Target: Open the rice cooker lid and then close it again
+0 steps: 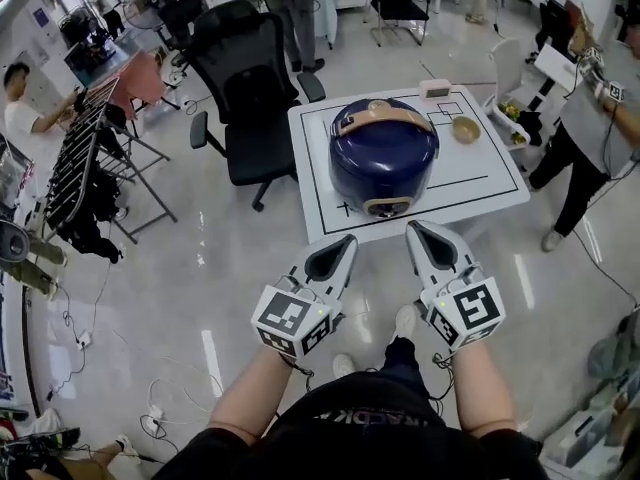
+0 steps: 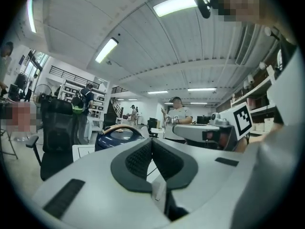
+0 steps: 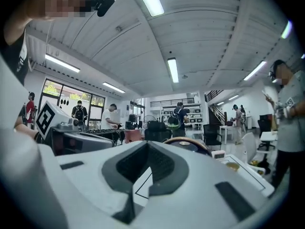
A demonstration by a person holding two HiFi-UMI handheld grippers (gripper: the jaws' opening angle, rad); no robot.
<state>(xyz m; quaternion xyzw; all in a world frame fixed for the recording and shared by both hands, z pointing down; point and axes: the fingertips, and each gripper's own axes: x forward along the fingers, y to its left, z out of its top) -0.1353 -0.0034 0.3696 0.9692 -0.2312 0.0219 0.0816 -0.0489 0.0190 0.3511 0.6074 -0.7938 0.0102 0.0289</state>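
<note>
A dark blue rice cooker [image 1: 383, 158] with a tan handle and a shut lid stands on a small white table [image 1: 315, 178]. It also shows in the left gripper view as the rice cooker [image 2: 114, 136] and in the right gripper view as the rice cooker [image 3: 190, 144]. My left gripper [image 1: 349, 239] is shut and empty, held level just short of the table's near edge. To its right, my right gripper [image 1: 411, 226] is likewise shut and empty. Both point toward the cooker and touch nothing.
A small bowl [image 1: 466, 129] and a white box [image 1: 436, 89] sit on the table behind the cooker. A black office chair [image 1: 245, 88] stands left of the table, a drying rack [image 1: 95, 158] farther left. A person [image 1: 600, 118] stands at the right.
</note>
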